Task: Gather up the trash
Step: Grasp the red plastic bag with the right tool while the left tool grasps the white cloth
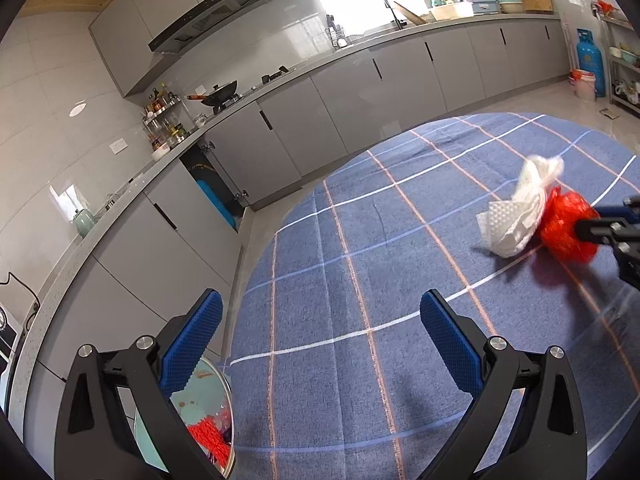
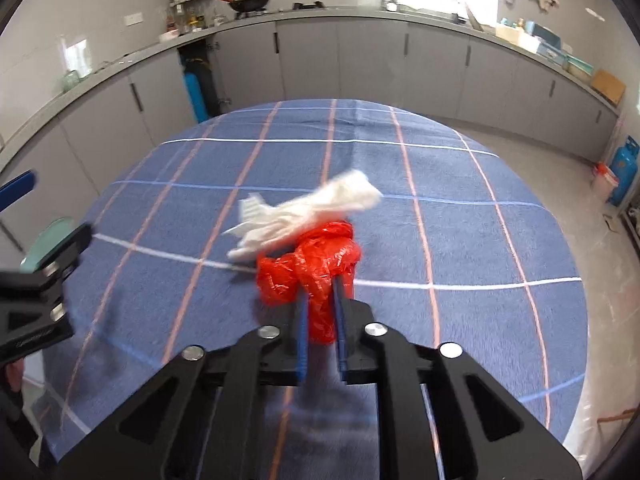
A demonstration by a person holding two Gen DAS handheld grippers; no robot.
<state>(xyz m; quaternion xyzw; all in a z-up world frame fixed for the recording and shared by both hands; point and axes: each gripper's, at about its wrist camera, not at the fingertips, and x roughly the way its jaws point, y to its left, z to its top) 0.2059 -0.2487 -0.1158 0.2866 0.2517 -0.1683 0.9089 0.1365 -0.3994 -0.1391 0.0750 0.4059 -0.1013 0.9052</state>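
Note:
A crumpled red plastic bag point(image 2: 316, 260) sits low over the blue checked tablecloth point(image 2: 400, 200), and my right gripper point(image 2: 323, 292) is shut on it. A white paper towel point(image 2: 304, 212) lies against the bag's far side; whether it is caught with the bag I cannot tell. In the left wrist view the red bag point(image 1: 564, 228) and the towel point(image 1: 520, 208) are at the right, with the right gripper point(image 1: 582, 229) coming in from the edge. My left gripper point(image 1: 320, 320) is open and holds nothing, above the table's left rim.
Under my left finger, beside the table, stands a pale green bin point(image 1: 200, 396) with red scraps in it. Grey kitchen cabinets point(image 1: 340, 120) and a counter run around the room. A blue gas cylinder point(image 1: 590, 62) stands in the far corner.

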